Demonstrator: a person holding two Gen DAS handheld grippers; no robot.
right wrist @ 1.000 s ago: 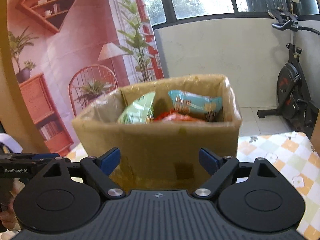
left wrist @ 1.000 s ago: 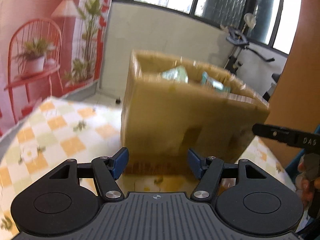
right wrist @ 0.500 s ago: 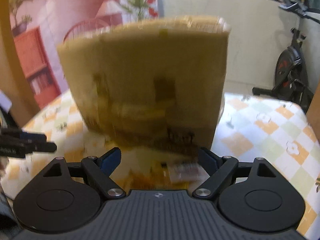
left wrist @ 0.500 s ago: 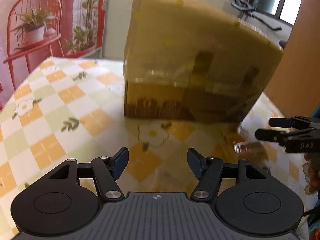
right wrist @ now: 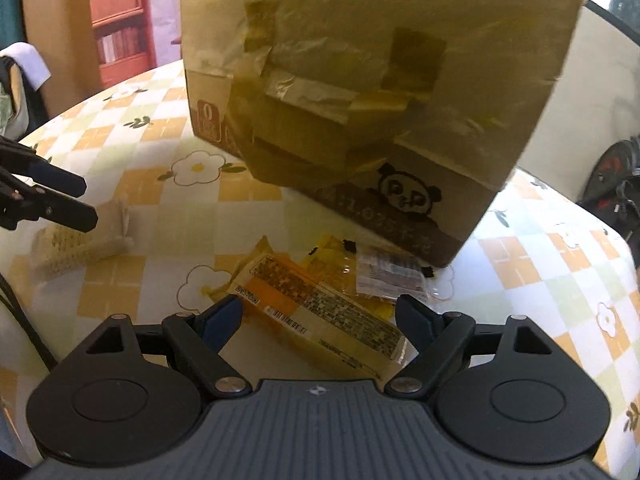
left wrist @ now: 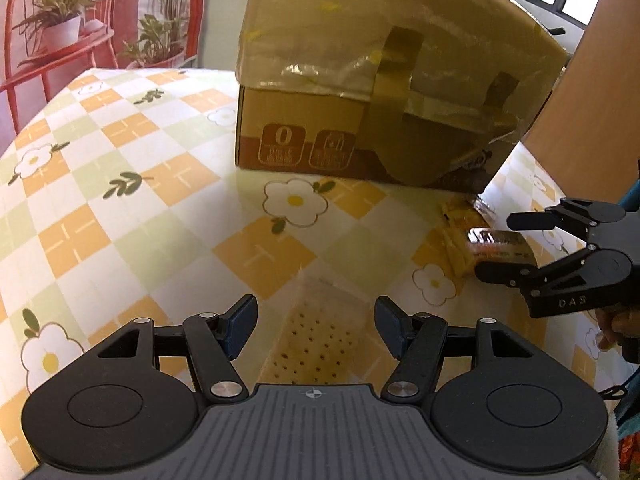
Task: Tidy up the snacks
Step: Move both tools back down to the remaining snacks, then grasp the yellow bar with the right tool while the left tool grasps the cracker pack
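- Straddling the yellow snack packet (right wrist: 320,320), the right gripper (right wrist: 320,320) is gaping unclenched, lining up a grasp.
- The left gripper (left wrist: 316,328) is hovering released over the perforated cracker pack (left wrist: 316,344), with the cardboard box (left wrist: 384,80) ahead.

Daylight comes from windows behind the cardboard box (left wrist: 400,80); its near face sits in shade and looks softly blurred; tape on it glints; the glossy tablecloth (left wrist: 120,160) reflects glare; fisheye curvature bends both views' edges.
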